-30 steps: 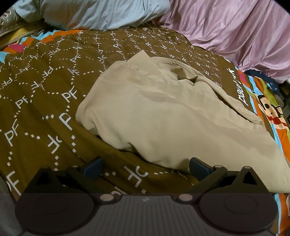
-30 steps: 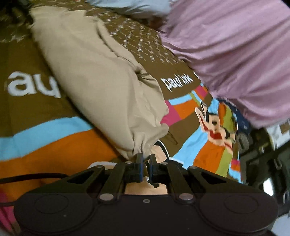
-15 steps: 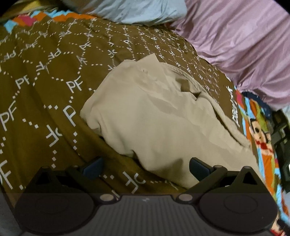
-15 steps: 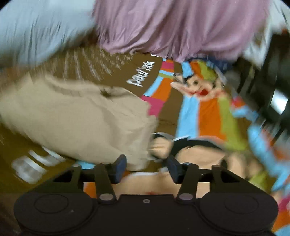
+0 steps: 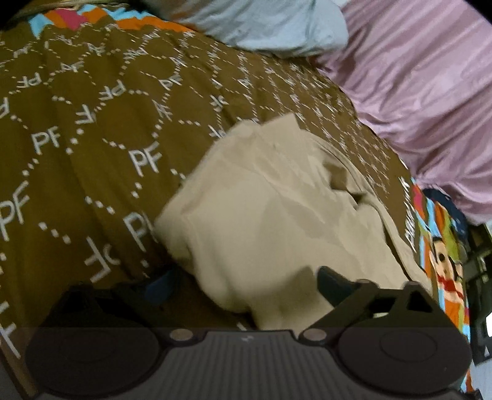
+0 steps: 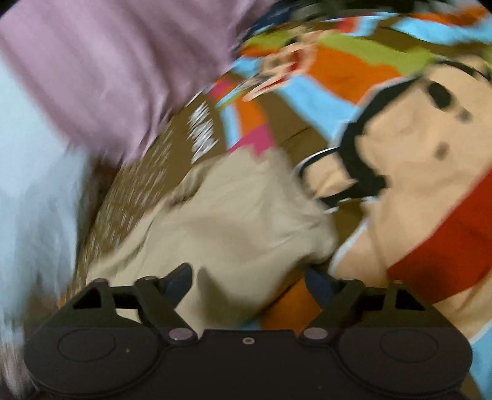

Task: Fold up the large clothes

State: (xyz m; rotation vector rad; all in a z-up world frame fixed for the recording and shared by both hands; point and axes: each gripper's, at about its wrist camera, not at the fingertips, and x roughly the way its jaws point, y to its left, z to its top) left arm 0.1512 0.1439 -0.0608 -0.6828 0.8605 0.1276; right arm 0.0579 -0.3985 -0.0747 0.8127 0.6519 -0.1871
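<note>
Bed first: it's covered by a brown bedspread (image 5: pixel 92 129) with white dotted hexagons and "PF" letters all over, and the far edge turns into bright orange, blue and green blocks with a cartoon monkey print (image 6: pixel 424 147). Along the back you've got a pink striped quilt (image 5: pixel 430 101) bunched up, with a pale blue pillow (image 5: pixel 264 24) right next to it.

Your beige garment (image 5: pixel 270 215) lies crumpled roughly mid-bed, on top of the brown part, with a folded-over layer and a dark gap up near its top. One end reaches toward the monkey print; in the right wrist view that end (image 6: pixel 240 215) sits right at the border between the brown and the colourful bit.

Your left claw (image 5: pixel 246 286) is down low at the near edge of the garment. Its jaws are well apart but closing in, and a lump of the beige cloth sits between them. The pads aren't pinching it.

Your right claw (image 6: pixel 249 283) has its jaws opening up, with the garment's corner lying loose between them. That view is pretty smeared, so I think the cloth is just resting there rather than gripped, but can't swear to it.
</note>
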